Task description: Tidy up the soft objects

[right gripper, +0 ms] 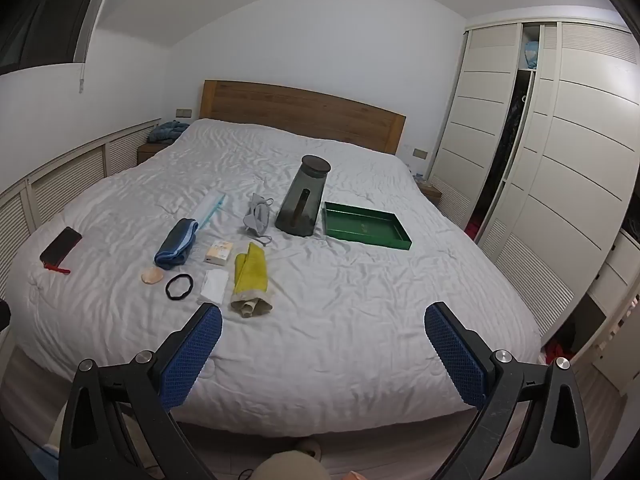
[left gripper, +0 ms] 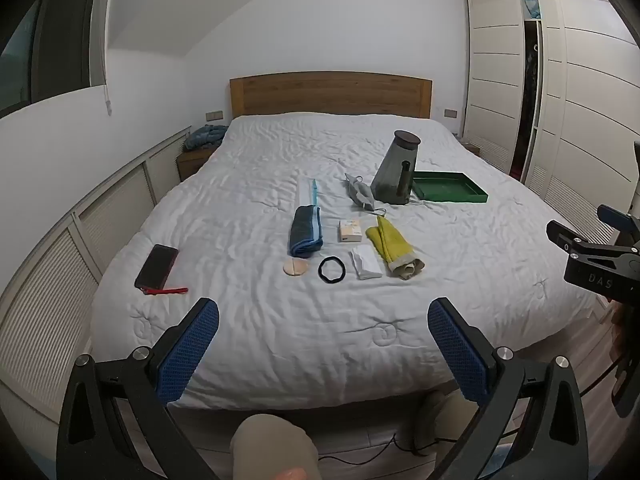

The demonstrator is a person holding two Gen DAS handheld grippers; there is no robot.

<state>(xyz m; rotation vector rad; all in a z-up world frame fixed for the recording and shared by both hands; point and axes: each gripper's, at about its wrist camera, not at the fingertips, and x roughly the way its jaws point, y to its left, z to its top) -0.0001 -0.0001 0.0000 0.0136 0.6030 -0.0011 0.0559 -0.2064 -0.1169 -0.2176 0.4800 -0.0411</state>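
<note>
Bedclothes, white and rumpled, cover the bed [left gripper: 280, 340] on which everything for this job is laid out, and nothing on it is held. The left gripper [left gripper: 323, 344] hangs over the near edge with its blue pads spread wide and nothing between them; the right gripper [right gripper: 323, 346] does the same a little to the right, also wide apart and empty. The soft things lie in a loose cluster near the middle of the bed: a rolled blue towel [left gripper: 306, 232] on the left, a yellow cloth [left gripper: 394, 250] on the right with a white folded tissue [left gripper: 366, 264] just beside it, a black hair tie [left gripper: 331, 269] and a round beige puff [left gripper: 295, 268] nearer the foot, and a grey face mask [left gripper: 362, 194] farther back. A small box [left gripper: 351, 231] sits among them. Beyond the mask stands a dark lidded jug [left gripper: 396, 168], and just right of it a green tray [right gripper: 366, 228] lies empty, likely the place meant for the soft items. A phone [left gripper: 156, 266] rests well apart at the left edge. The task seems to be at its very start, with the approach not yet made. The next move calls for reaching forward and down to one soft piece, probably the yellow cloth as the nearest to the right gripper, and pinching its fabric without dragging the tissue along.
</note>
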